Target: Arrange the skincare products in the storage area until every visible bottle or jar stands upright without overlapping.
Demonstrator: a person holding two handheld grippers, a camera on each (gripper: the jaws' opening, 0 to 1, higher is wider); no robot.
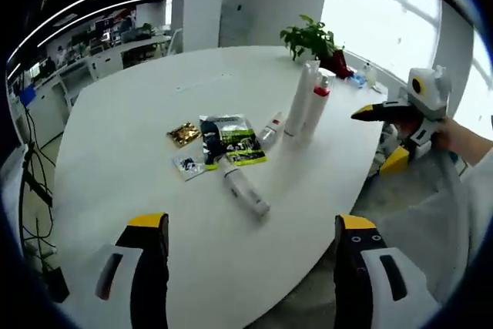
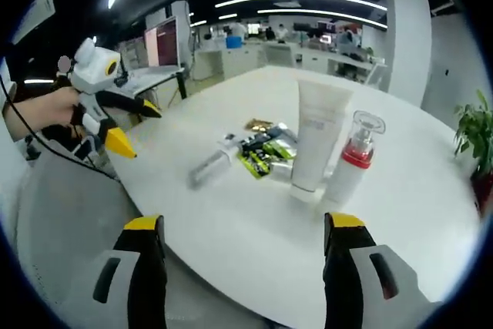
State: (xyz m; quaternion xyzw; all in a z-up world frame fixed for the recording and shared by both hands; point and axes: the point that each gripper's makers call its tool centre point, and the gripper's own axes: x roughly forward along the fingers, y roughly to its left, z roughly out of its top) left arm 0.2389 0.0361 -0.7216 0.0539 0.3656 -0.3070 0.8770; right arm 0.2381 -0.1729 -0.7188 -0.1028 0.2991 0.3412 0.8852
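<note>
A tall white tube stands upright on the white round table. A clear pump bottle with a red band stands beside it. A small bottle and a white tube lie flat. My left gripper is open over the near table edge, short of the lying tube. My right gripper hangs open off the table's side, holding nothing.
Flat sachets lie among the products: a gold one, a green-and-black one and a small white one. A potted plant stands at the far rim. Desks and monitors fill the office behind.
</note>
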